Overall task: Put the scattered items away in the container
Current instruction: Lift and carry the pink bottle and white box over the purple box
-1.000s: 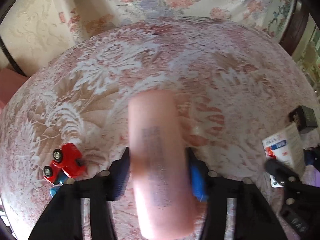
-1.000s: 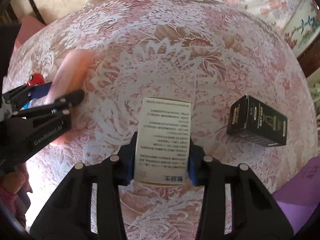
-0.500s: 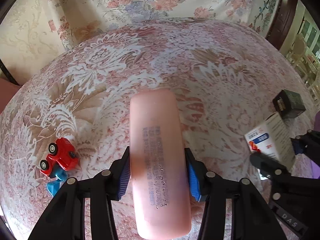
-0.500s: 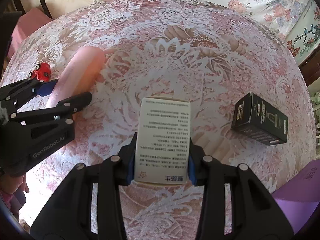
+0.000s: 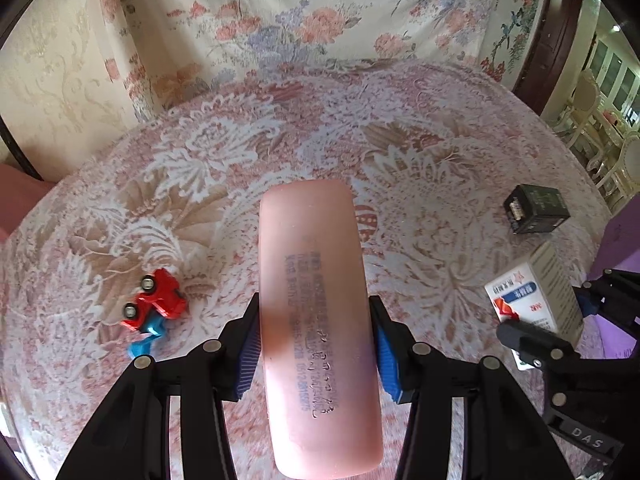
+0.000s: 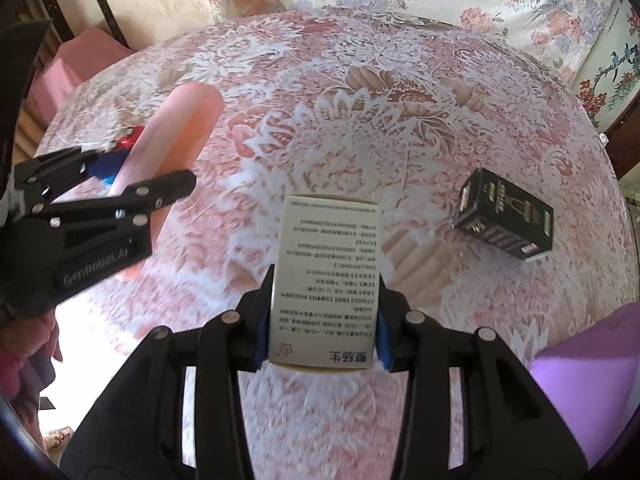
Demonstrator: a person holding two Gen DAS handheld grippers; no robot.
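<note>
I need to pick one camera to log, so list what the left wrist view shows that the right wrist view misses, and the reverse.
Only the left wrist view shows the printed code on the pink case and most of the red toy car.

Only the right wrist view shows the text panel of the white box and the gold print on the black box.

Both show the left tool shut on the pink case, the right tool shut on the white box, the black box and the purple container.

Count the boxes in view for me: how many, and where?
2. A white box is clamped in the right gripper, held above the table. A black box lies on the tablecloth to its right. Others may be hidden out of frame.
</note>
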